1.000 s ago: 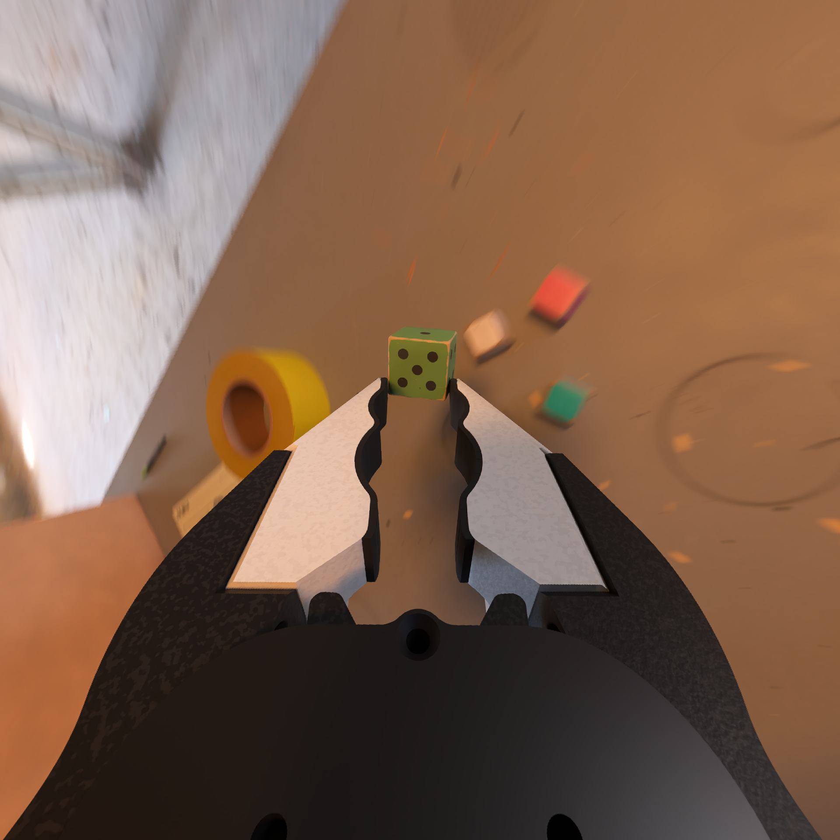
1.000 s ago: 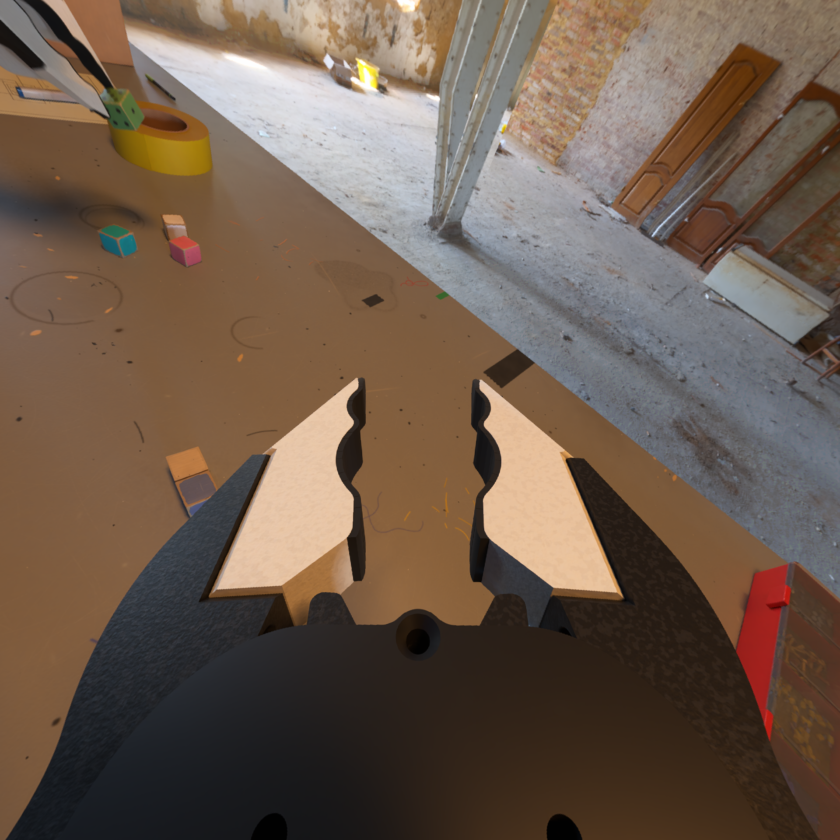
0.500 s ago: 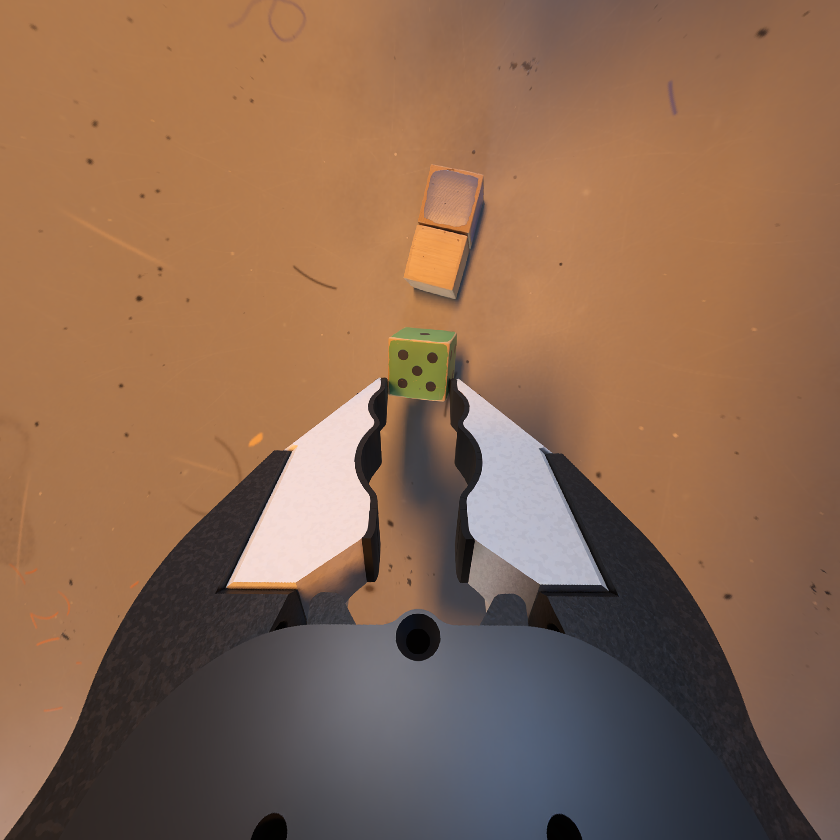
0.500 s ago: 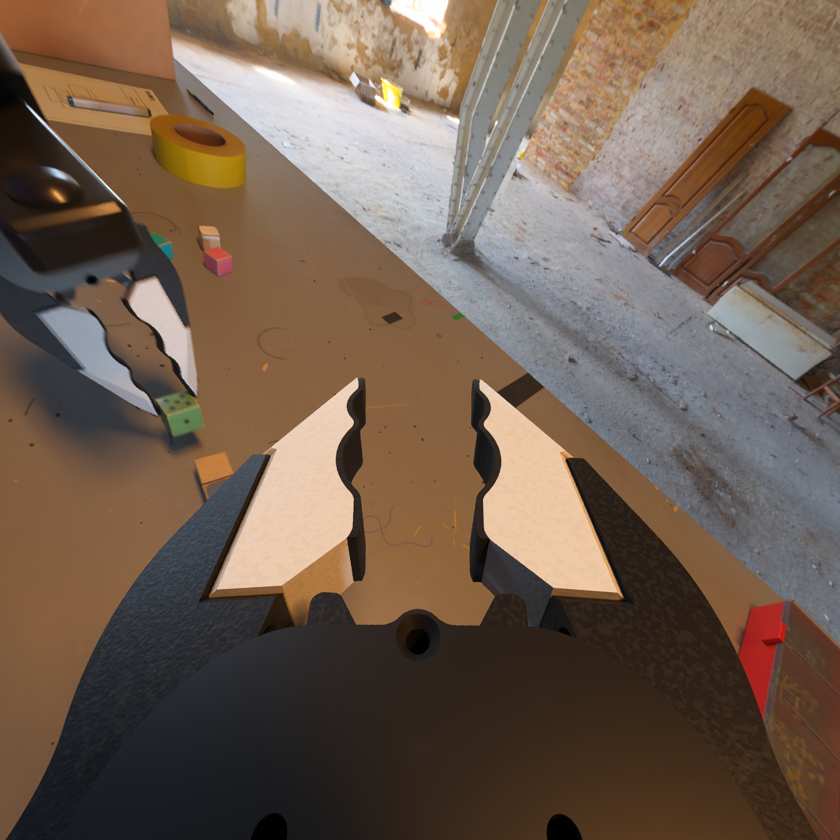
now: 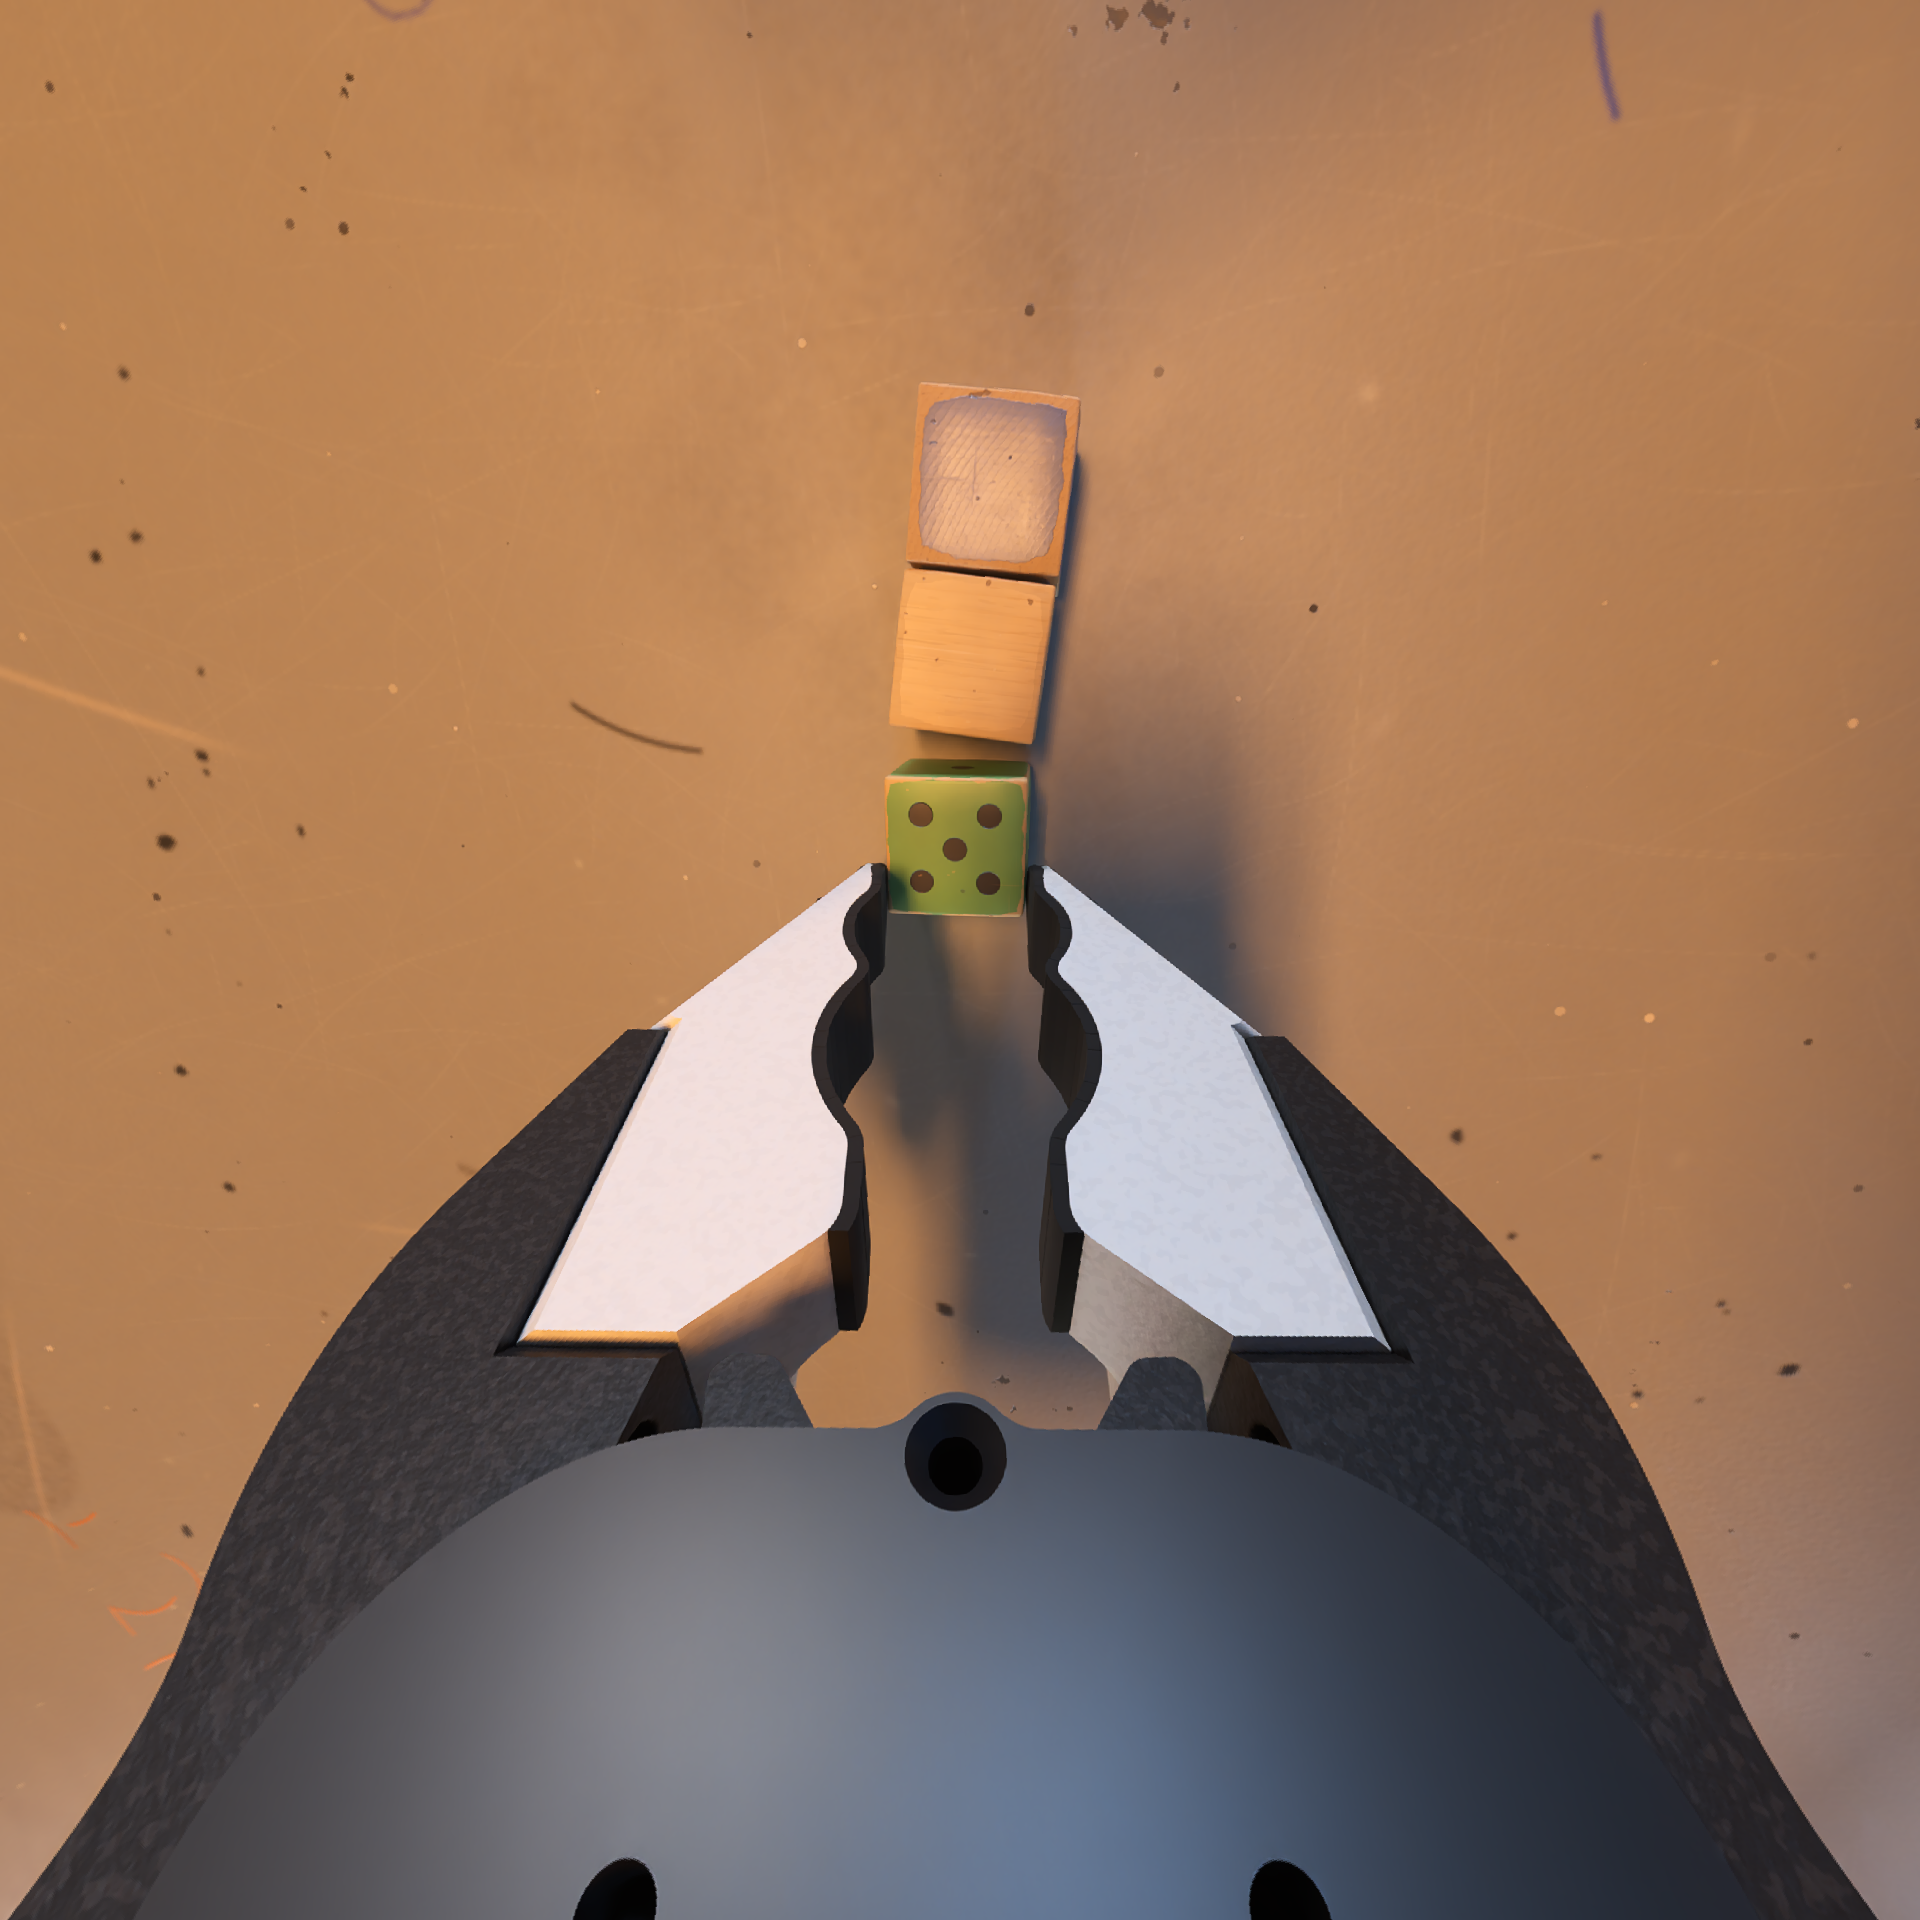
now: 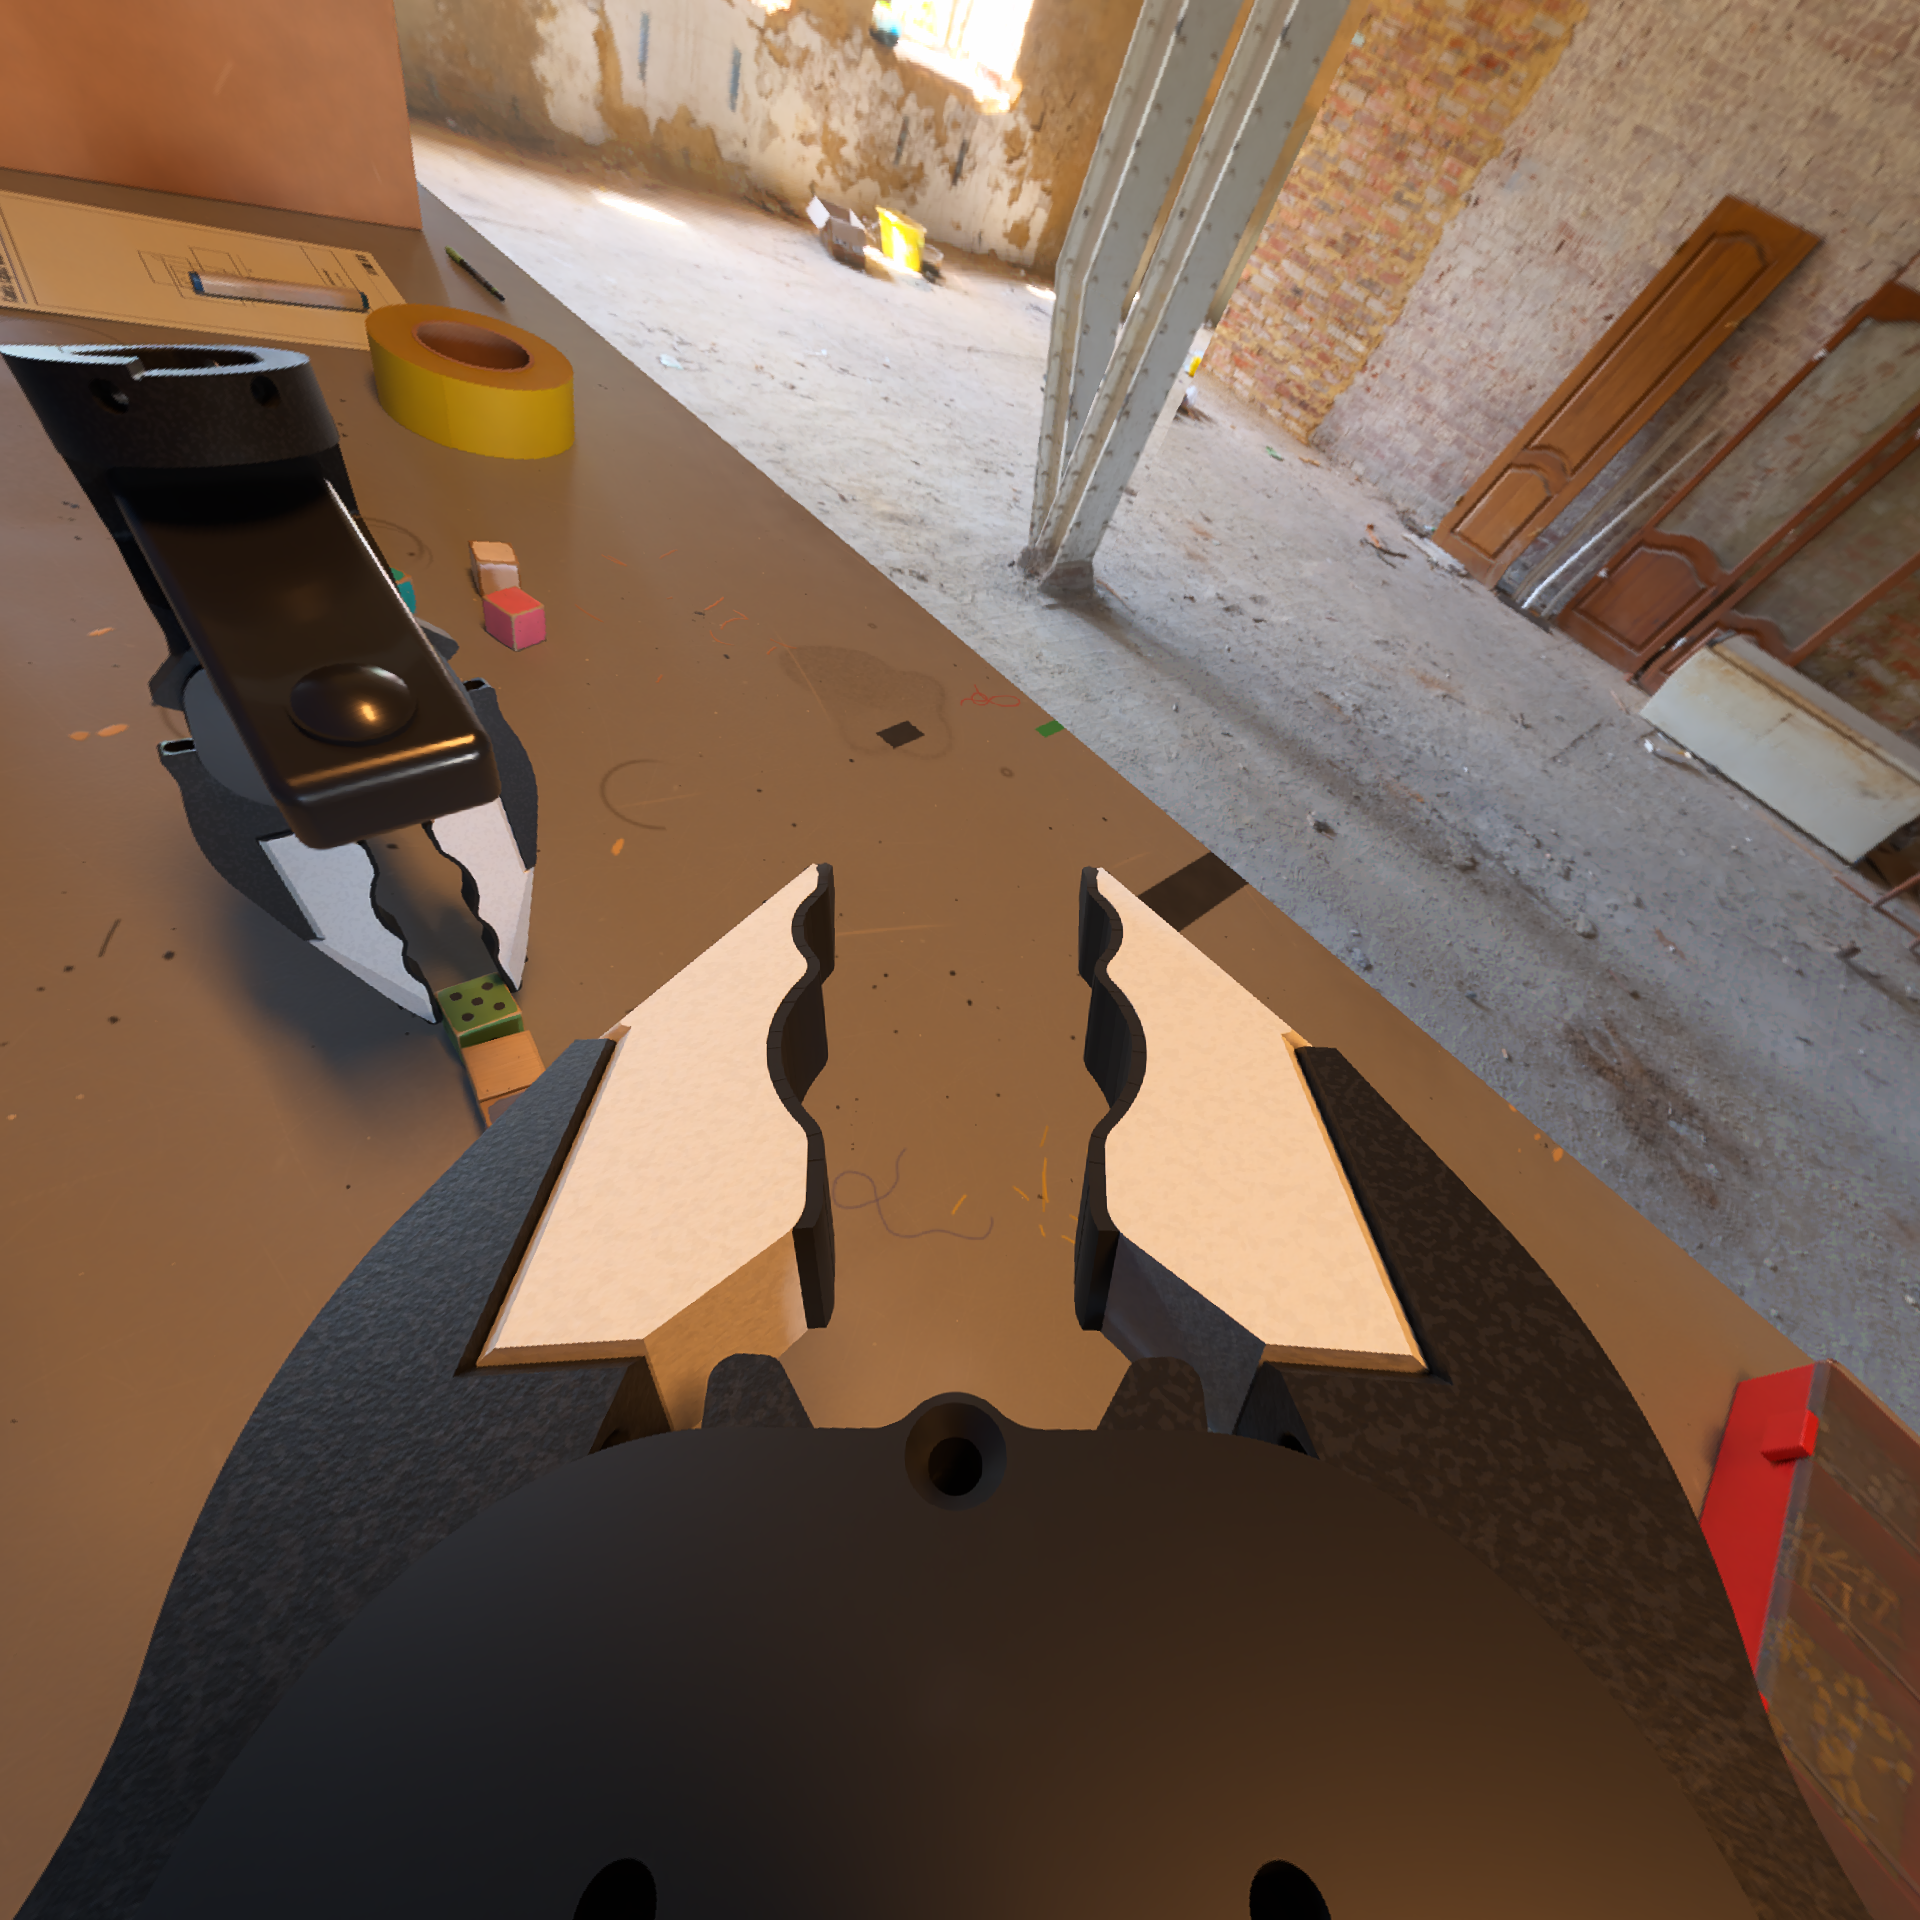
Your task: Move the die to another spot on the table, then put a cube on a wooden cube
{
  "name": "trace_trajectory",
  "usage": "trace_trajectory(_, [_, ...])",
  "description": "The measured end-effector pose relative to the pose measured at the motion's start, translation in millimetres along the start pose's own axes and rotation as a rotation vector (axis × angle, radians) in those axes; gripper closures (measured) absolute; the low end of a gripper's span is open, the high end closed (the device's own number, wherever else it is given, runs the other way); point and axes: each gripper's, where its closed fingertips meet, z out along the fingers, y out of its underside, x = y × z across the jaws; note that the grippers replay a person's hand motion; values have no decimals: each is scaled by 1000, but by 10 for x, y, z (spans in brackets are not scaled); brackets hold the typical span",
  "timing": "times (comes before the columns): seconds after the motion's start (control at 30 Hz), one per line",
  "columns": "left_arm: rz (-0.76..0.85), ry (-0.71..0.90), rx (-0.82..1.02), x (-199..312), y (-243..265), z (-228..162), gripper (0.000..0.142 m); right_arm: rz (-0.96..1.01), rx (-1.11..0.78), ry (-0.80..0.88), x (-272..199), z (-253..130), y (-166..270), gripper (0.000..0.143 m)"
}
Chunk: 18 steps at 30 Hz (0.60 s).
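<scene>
My left gripper (image 5: 956, 883) is shut on the green die (image 5: 956, 840), held by its sides at the fingertips, low over the brown table (image 5: 416, 520). Just beyond the die lies a plain wooden cube (image 5: 971, 655), with a second wooden cube with a greyish face (image 5: 992, 480) touching it behind. In the right wrist view the left gripper (image 6: 473, 977) points down with the die (image 6: 478, 1008) next to the wooden cube (image 6: 506, 1065). My right gripper (image 6: 956, 904) is open and empty above the table. A pink cube (image 6: 514, 618) and a pale wooden cube (image 6: 495, 564) lie farther back.
A yellow tape roll (image 6: 473, 379) and a paper sheet (image 6: 187, 270) lie at the table's far end. A teal cube (image 6: 403, 592) is mostly hidden behind the left gripper. The table edge (image 6: 1039, 748) runs diagonally on the right. A red-edged box (image 6: 1787, 1538) sits at lower right.
My left gripper has carried the die from near the tape roll across the table and lowered it close to the two wooden cubes. My right gripper has stayed open and shifted slightly.
</scene>
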Motion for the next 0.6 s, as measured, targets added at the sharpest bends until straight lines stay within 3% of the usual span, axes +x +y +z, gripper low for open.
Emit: trace_trajectory(0.6, [42,61,-8,5,-42,40,116,13,-27,-4,20,8,77,95])
